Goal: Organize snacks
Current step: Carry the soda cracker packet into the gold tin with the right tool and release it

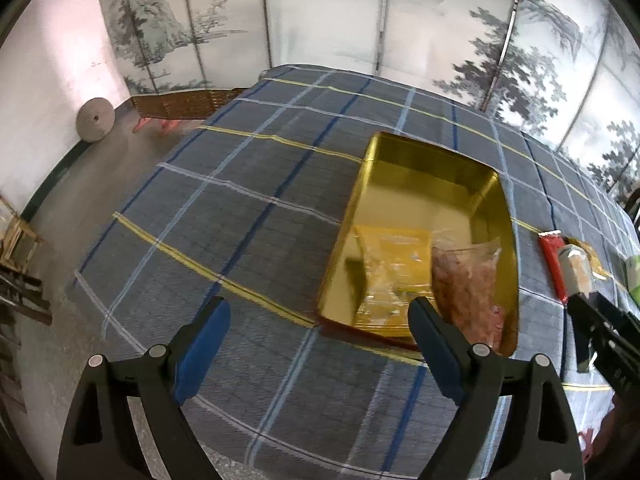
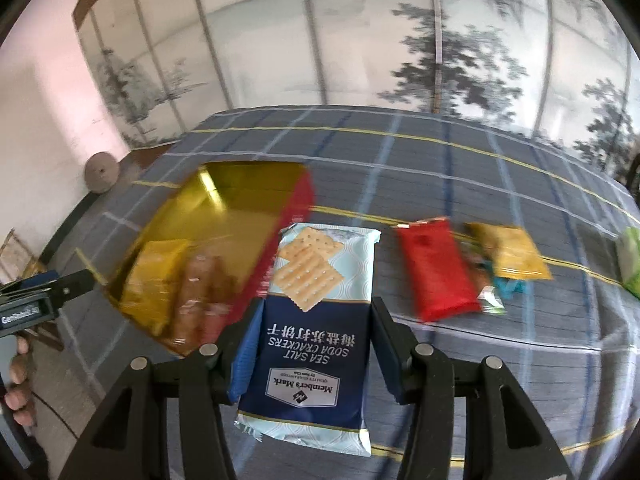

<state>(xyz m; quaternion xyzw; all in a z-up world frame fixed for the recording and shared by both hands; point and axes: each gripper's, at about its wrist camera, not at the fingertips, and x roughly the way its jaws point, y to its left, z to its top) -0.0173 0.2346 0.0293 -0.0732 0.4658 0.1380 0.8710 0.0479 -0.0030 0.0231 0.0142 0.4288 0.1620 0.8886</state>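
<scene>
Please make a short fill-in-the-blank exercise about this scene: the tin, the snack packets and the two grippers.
1. The right gripper is shut on a packet of soda ____.
2. The gold tin already holds ____ packets.
3. The left gripper is ____ and holds nothing.
4. On the cloth beside the yellow packet lies a ____ packet.

Missing words: crackers; two; open; red

Cracker pack (image 2: 308, 316) beside gold tin (image 2: 224, 216)

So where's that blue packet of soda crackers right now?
In the right wrist view, the cracker packet sits clamped in the right claw, above the tablecloth, between the gold tin and the red packet.
</scene>
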